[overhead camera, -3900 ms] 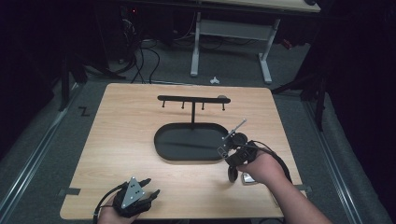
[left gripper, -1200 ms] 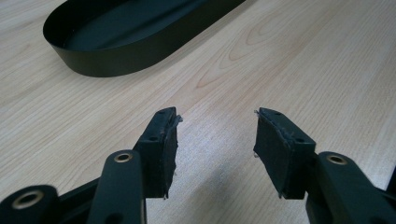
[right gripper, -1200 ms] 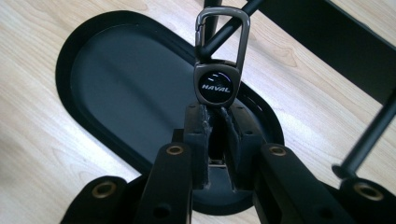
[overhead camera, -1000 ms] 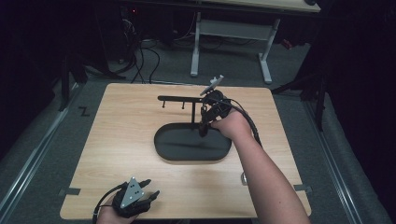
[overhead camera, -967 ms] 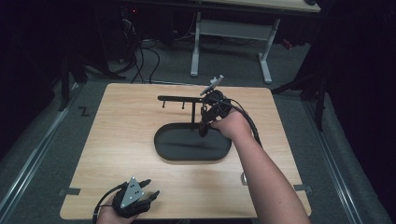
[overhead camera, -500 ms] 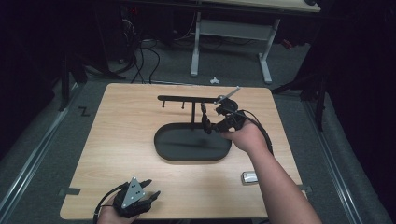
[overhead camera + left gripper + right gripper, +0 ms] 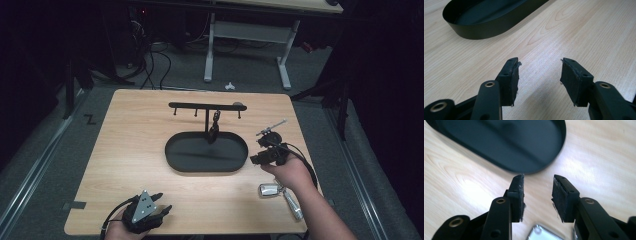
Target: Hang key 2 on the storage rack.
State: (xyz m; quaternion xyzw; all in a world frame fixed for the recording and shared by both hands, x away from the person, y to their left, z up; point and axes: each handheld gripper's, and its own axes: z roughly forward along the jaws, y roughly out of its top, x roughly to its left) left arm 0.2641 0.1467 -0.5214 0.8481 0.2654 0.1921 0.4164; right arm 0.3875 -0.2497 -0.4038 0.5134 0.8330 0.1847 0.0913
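At the left, my left gripper point(image 7: 146, 214) sits at the near edge of the wooden table point(image 7: 130, 150), jaws spread wide with bare wood between them in its own view point(image 7: 539, 75); it grips nothing.

Moving right, the black oval tray point(image 7: 175, 162) lies mid-table, its long axis running across the table. From it rises a post carrying a crossbar rack point(image 7: 200, 105), the bar also running left to right, with short pegs under it. A small dark item point(image 7: 215, 125) hangs beside the post over the tray; it blends with the black stand, so I cannot tell what it is, possibly a watch or strap. Otherwise the tray floor looks bare, and the left gripper view gives me just its near wall point(image 7: 494, 27).

Further right, my right gripper point(image 7: 267, 150) is just past the tray's right end, jaws part open and just been widening, nothing between them point(image 7: 537, 195); the tray end point(image 7: 534, 167) is blurred ahead.

Nearest it, at the near right, lies a silver wristwatch point(image 7: 272, 190), its metal band point(image 7: 292, 205) trailing toward the near right corner. In the right gripper view I catch a shiny corner of it point(image 7: 541, 233), cut off at the bottom.
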